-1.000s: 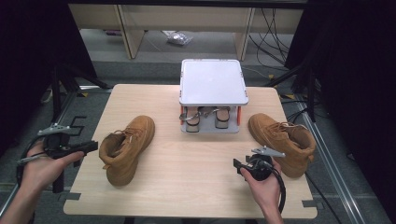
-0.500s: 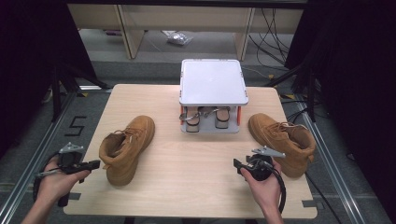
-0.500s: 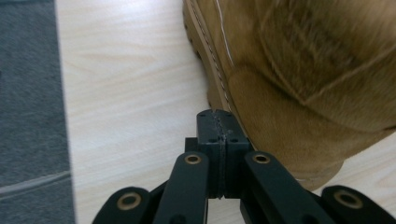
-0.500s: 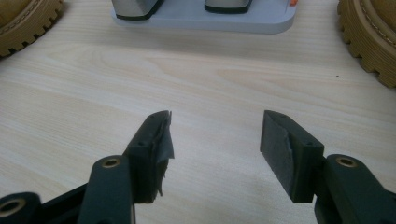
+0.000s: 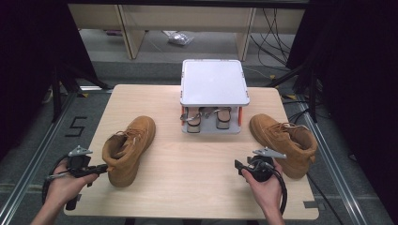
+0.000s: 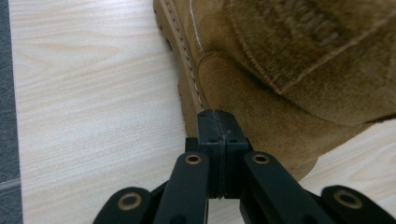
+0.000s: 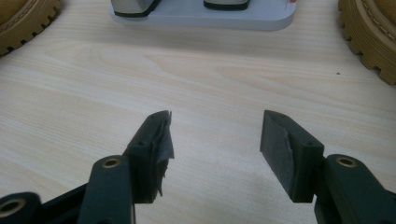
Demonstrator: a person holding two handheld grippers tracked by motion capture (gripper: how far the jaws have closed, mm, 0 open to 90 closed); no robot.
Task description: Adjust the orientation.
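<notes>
Left gripper (image 6: 218, 122) of mine sits jaws together, empty, at the left boot's (image 6: 289, 70) heel, its toe cut off; right gripper (image 7: 215, 140) gapes empty over table (image 7: 196, 84); rack (image 7: 201, 16) cropped.

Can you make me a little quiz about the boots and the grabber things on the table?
1. True or false: the left gripper has its jaws wide open.
2. Which boot is the left gripper's tip closest to? A) the left boot B) the right boot C) neither
3. Fill in the word: the small sandals sit under the white ____ of the little rack.

Key:
1. False. Its jaws are shut together, with nothing between them, right by the heel of the left boot.
2. A. The right gripper is the open one, over bare table.
3. Top.
</notes>
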